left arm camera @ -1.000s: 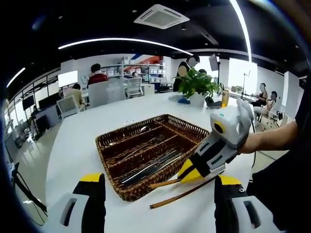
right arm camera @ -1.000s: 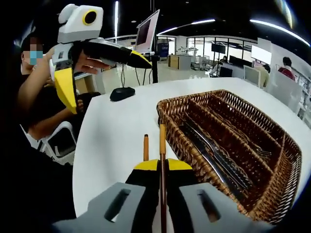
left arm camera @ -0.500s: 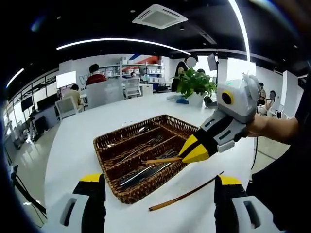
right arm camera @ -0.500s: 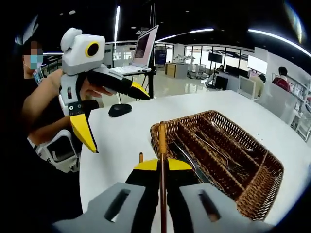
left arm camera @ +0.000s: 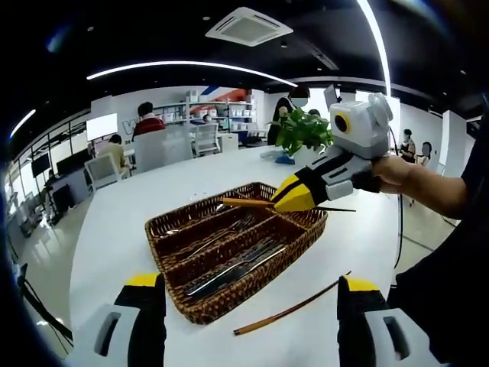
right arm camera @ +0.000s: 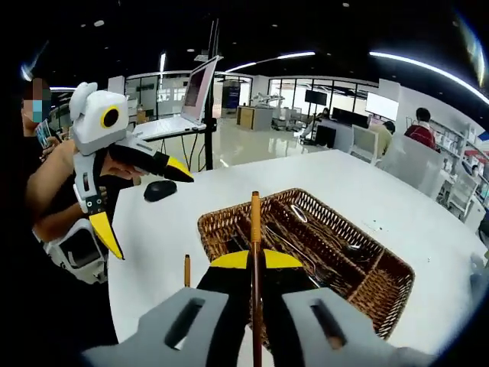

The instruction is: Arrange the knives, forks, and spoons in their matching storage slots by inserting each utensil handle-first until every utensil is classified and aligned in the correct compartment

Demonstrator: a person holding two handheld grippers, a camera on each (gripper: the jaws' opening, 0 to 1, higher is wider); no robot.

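Note:
A brown wicker basket [left arm camera: 170,266] [right arm camera: 382,294] with long compartments sits on the white table and holds metal cutlery [left arm camera: 237,264]. My right gripper [right arm camera: 253,260] [left arm camera: 284,200] is shut on a thin brown wooden utensil [right arm camera: 255,218] [left arm camera: 241,202] and holds it in the air over the basket's far side. A second brown utensil [left arm camera: 294,308] [right arm camera: 186,269] lies on the table beside the basket. My left gripper [left arm camera: 250,281] [right arm camera: 145,206] hangs wide open near the table's front, with nothing between its jaws.
A potted plant [left arm camera: 306,130] stands at the table's far end. A black mouse [right arm camera: 159,189] lies on the table, and an open laptop [right arm camera: 183,99] sits on a stand beyond it. People sit at desks in the background.
My right gripper has lifted the brown utensil off the table and carried it up over the basket. The left gripper has stayed open in place.

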